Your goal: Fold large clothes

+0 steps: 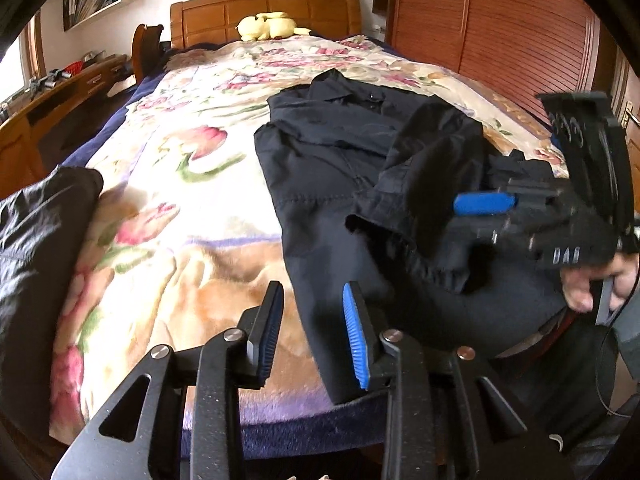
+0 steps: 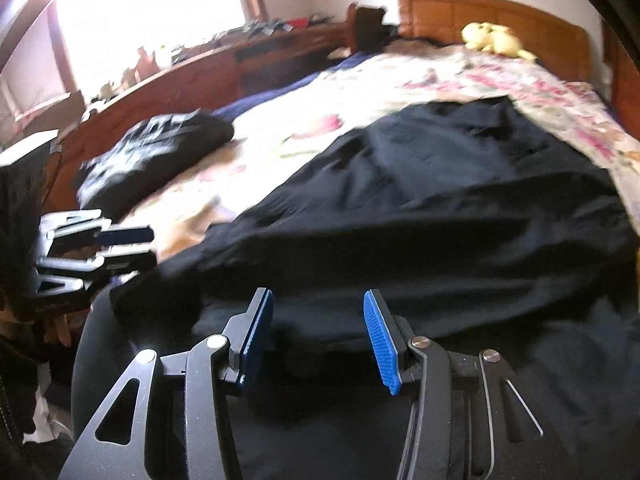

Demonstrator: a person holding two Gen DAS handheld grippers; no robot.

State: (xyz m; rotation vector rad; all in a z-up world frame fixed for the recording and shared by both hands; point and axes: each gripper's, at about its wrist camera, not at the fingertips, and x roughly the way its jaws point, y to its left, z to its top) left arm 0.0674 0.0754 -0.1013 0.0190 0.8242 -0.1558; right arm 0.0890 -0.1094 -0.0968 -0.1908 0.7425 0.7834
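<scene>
A dark navy shirt (image 1: pixel 332 152) (image 2: pixel 440 200) lies spread on the floral blanket (image 1: pixel 192 184), its collar toward the headboard. One sleeve (image 1: pixel 424 184) is bunched across its right side. My left gripper (image 1: pixel 312 292) (image 2: pixel 138 246) stands open over the bed's near edge, just left of the shirt's lower corner, with nothing between its pads. My right gripper (image 2: pixel 317 300) (image 1: pixel 460 216) hovers open above the shirt's lower right part, pointing at the bunched sleeve; its blue pad (image 1: pixel 484 202) shows bare. A hand (image 1: pixel 588 284) holds it.
A second dark garment (image 1: pixel 36 232) (image 2: pixel 160 152) lies bunched at the bed's left edge. A yellow plush toy (image 1: pixel 268 26) (image 2: pixel 492 38) sits by the wooden headboard. A wooden desk (image 1: pixel 60 92) runs along the left, and a louvred wardrobe (image 1: pixel 500 32) stands on the right.
</scene>
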